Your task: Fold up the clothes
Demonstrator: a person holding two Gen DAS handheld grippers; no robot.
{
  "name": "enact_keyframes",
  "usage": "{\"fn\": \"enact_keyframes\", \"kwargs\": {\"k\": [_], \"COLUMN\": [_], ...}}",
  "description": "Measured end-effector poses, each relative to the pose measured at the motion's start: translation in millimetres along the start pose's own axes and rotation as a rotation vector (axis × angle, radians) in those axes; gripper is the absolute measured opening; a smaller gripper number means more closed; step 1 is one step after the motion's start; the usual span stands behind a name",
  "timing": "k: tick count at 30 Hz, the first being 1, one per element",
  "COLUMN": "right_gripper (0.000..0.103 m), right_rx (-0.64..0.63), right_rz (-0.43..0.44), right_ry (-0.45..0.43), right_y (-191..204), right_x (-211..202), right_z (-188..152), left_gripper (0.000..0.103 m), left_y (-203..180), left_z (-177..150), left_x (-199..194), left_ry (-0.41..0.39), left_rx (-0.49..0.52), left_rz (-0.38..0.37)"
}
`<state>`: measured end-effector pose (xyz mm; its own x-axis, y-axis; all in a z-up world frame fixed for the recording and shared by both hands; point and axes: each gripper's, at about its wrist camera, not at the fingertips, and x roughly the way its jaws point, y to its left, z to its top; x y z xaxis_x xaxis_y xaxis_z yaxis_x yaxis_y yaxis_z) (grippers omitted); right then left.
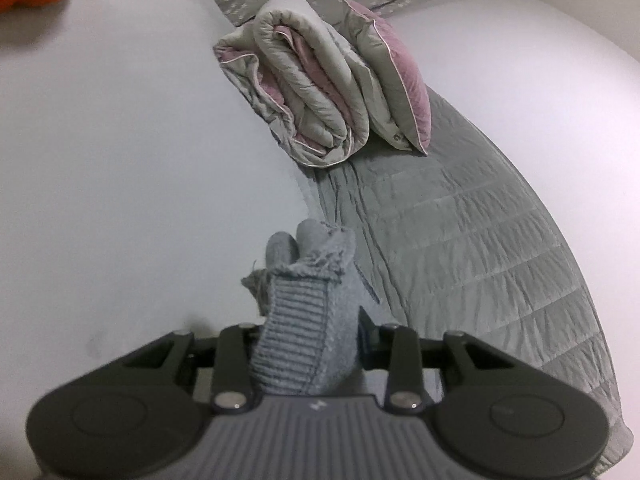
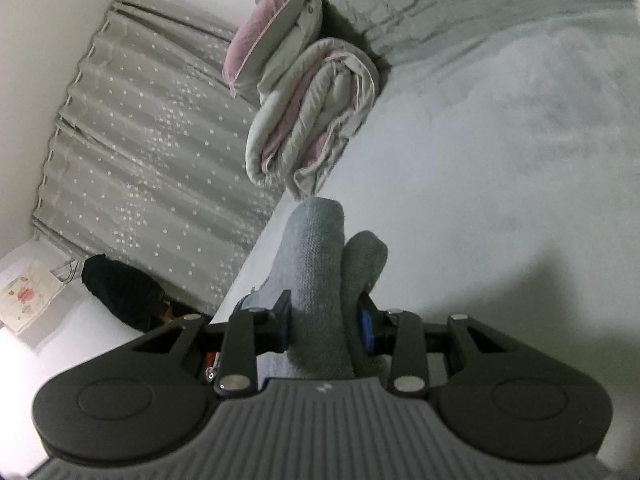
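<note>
My left gripper (image 1: 308,332) is clamped on the ribbed, frayed hem of a grey-blue knitted garment (image 1: 308,320), and my right gripper (image 2: 324,324) is closed on another bunched fold of the same knit (image 2: 316,264) — the cloth stands up between each pair of fingers, lifted off the bed. Ahead lies a wide, smooth pale-grey bed sheet (image 1: 140,168), bare and flat, with plenty of open room. Its far edge meets a grey quilted bedspread (image 1: 480,232). At that border sits a rolled grey-and-pink padded duvet (image 1: 304,92), with a grey-and-pink piped pillow (image 1: 392,84) leaning against it, both well apart from my grippers. Beyond the bed's side edge hangs a grey curtain with small white stars (image 2: 152,152), against a white wall (image 2: 48,32).
</note>
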<state>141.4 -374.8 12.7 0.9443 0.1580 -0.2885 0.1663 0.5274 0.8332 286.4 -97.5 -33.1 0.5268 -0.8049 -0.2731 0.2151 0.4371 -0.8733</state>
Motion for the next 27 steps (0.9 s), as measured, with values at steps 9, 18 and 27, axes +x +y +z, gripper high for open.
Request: {"fn": "enact_keyframes", "kwargs": {"k": [9, 18, 27], "right_gripper": [0.036, 0.035, 0.043], "right_rx": [-0.027, -0.056, -0.202], "right_rz": [-0.004, -0.087, -0.205], "right_ry": [-0.062, -0.068, -0.162], "right_y": [-35.7, -89.1, -80.5], "right_x": [56.6, 96.5, 87.4], "right_z": [44.1, 47.3, 38.5], "left_gripper": [0.035, 0.036, 0.049], "left_y": [21.5, 46.8, 29.8], "left_z": [24.5, 34.9, 40.8], "left_x": [90.0, 147.5, 116.0], "left_ry": [0.021, 0.031, -0.153], "left_rx": [0.017, 0.089, 0.248], "left_rz": [-0.01, 0.005, 0.053]}}
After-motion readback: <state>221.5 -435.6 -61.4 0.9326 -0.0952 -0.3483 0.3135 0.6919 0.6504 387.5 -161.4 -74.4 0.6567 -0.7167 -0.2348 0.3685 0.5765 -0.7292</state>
